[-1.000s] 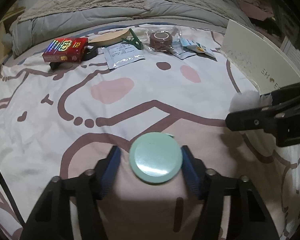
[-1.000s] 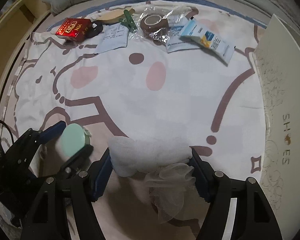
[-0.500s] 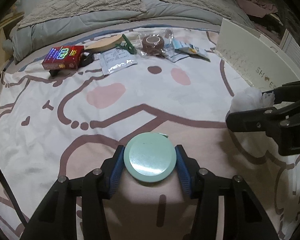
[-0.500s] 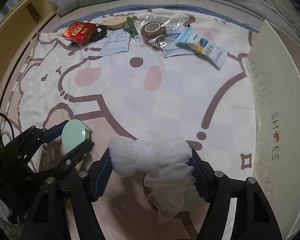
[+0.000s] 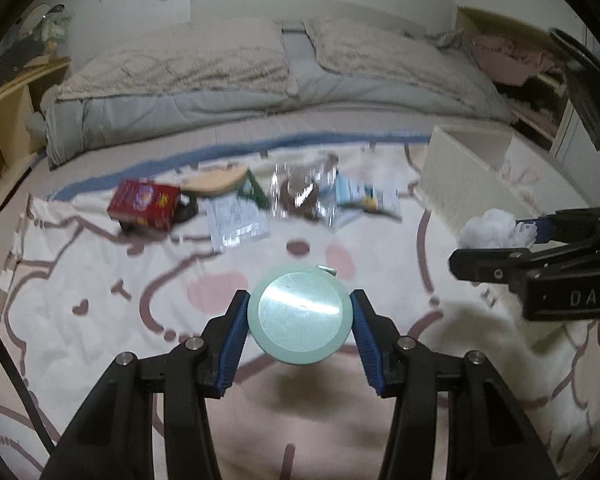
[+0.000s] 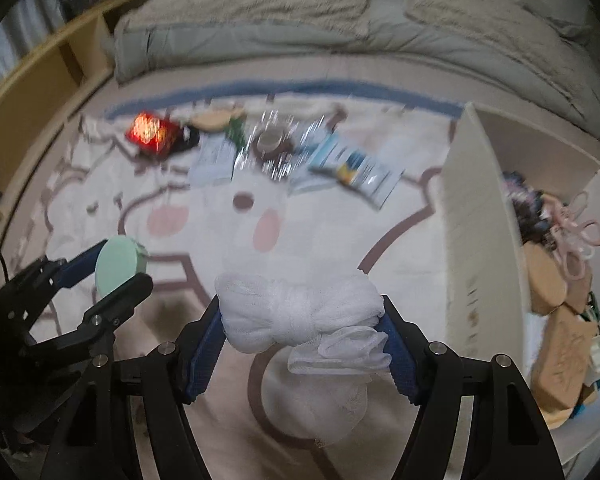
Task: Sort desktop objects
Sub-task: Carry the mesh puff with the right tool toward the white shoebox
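Mint-green round plastic case [image 5: 299, 314] clamped in left tool [image 5: 299, 320], white mesh bath pouf [image 6: 300, 314] squeezed in right tool [image 6: 302, 332], both above bed sheet [image 5: 100, 300]. Carrying step; next, white cardboard box [image 6: 472, 240].

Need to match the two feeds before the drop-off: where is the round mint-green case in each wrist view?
Left wrist: the mint-green case sits bottom centre, clamped in the left claw.
Right wrist: the case is at the left edge, seen edge-on in that claw.
Shared landmark: the red box at the far end of the white printed blanket.
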Motion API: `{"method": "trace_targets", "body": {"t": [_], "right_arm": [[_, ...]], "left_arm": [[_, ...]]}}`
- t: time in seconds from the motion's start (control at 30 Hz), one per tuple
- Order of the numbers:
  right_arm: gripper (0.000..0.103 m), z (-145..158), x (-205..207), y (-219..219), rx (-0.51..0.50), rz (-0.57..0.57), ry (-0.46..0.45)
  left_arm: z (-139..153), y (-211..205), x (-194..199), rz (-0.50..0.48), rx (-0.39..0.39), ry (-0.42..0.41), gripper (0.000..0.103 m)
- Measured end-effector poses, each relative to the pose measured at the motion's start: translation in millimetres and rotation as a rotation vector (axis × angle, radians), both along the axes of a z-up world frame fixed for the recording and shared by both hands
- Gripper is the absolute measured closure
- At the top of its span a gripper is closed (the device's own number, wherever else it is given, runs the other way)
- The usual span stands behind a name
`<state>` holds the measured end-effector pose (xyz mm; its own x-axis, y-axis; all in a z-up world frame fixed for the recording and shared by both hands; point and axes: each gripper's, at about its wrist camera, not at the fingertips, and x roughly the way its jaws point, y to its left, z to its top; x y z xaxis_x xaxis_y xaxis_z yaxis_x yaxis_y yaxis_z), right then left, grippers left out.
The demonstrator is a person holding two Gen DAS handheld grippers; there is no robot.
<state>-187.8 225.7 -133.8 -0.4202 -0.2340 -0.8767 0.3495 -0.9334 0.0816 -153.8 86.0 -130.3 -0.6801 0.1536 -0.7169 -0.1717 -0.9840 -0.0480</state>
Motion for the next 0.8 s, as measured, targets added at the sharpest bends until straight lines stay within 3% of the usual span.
{"method": "trace_targets", "body": {"t": [0.37,0.8], "right_arm": [[0.031,69.4,-5.9,48.0,-0.055,-0.082,0.196],[0.031,115.6,-18.3,98.6,-0.125,-0.256,0.308]], "left_arm": [[56.9,13.5,-3.5,0.016,0.02,0.134,0.053],[90.6,68.1,-0.9,-0.04,0.038,0.204,0.053]]}}
